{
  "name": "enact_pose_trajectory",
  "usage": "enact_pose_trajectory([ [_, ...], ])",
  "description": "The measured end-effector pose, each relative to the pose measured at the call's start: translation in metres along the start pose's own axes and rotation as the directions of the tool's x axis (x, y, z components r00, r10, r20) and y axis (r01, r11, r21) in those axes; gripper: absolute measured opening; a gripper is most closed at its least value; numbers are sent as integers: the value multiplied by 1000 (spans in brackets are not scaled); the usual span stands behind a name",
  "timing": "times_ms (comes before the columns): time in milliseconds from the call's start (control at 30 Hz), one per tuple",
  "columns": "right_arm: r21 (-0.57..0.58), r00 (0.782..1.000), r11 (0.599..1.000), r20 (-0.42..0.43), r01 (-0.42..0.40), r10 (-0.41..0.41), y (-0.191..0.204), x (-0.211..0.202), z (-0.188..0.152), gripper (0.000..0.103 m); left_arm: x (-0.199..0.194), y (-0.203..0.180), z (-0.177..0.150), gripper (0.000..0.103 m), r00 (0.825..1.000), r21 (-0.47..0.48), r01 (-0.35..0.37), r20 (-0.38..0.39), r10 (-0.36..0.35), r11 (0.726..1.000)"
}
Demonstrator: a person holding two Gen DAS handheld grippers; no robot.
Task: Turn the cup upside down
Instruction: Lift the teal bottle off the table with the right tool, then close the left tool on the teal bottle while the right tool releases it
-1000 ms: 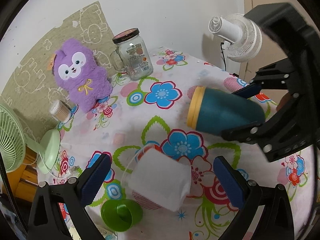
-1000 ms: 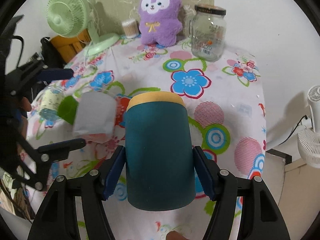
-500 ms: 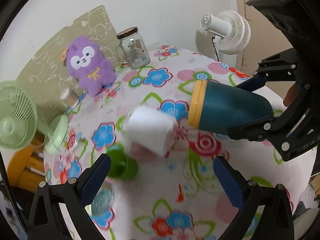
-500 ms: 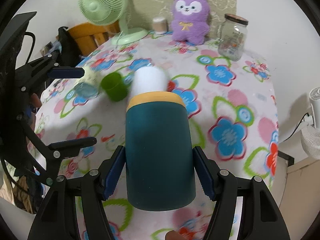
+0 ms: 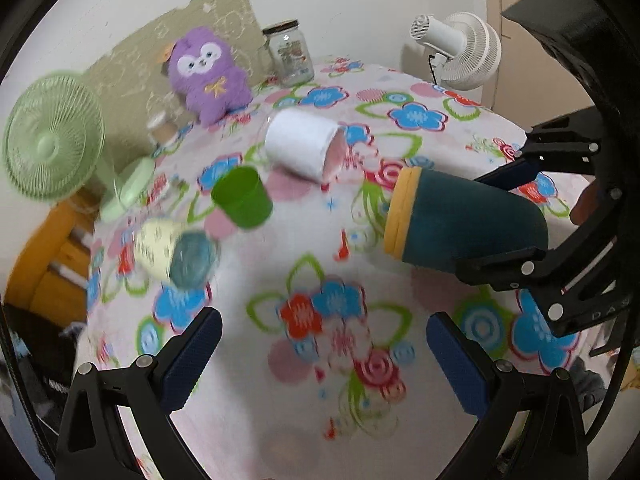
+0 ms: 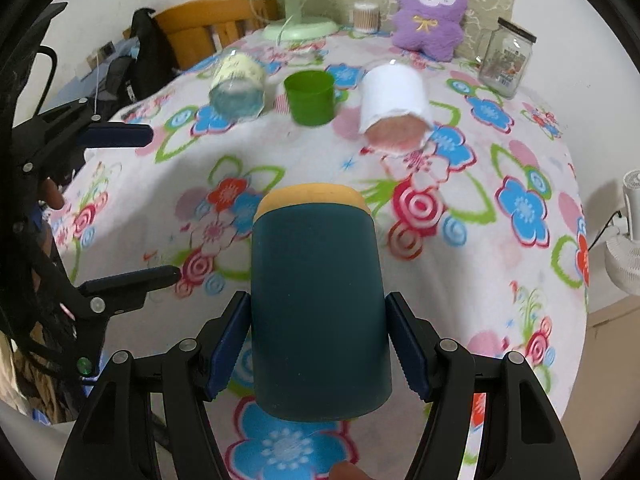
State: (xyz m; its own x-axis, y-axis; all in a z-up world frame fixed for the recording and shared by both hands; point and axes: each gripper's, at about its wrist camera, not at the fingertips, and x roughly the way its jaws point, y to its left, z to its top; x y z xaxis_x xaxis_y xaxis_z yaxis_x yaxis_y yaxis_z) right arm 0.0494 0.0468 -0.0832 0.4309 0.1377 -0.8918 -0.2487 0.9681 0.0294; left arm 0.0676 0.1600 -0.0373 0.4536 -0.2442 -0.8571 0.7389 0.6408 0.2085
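While the right gripper point(image 6: 318, 344) clamps the teal cup point(image 6: 318, 300), the left gripper point(image 5: 320, 354) gapes wide — jar label point(image 6: 505, 65) unreadable.

Both grippers have black angular frames with silver screws and dark blue ribbed pads: left gripper point(image 5: 320, 356), right gripper point(image 6: 318, 344). A bare fingertip point(image 6: 346, 471) shows under the right gripper.
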Motion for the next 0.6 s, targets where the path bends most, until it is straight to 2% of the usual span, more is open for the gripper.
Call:
enact_pose_trajectory([
  [233,-12,999,999,-14,52,-52,18,6,-10,70,-6,0,-31,103,1000,-89,16,-19,-18,996],
  [433,-10,999,1000,-18,26,-27,20,2,-14,72,-11,0,-43,103,999,-146,16,-26,-20,989],
  [500,-7,1000,1000,-15,11,-11,20,0,-14,77,-12,0,-45,103,999,-160,18,-26,-22,987],
  [600,2,1000,1000,-6,-29,29,15,-10,-14,77,-15,0,-45,103,999,-179,23,-25,-28,984],
])
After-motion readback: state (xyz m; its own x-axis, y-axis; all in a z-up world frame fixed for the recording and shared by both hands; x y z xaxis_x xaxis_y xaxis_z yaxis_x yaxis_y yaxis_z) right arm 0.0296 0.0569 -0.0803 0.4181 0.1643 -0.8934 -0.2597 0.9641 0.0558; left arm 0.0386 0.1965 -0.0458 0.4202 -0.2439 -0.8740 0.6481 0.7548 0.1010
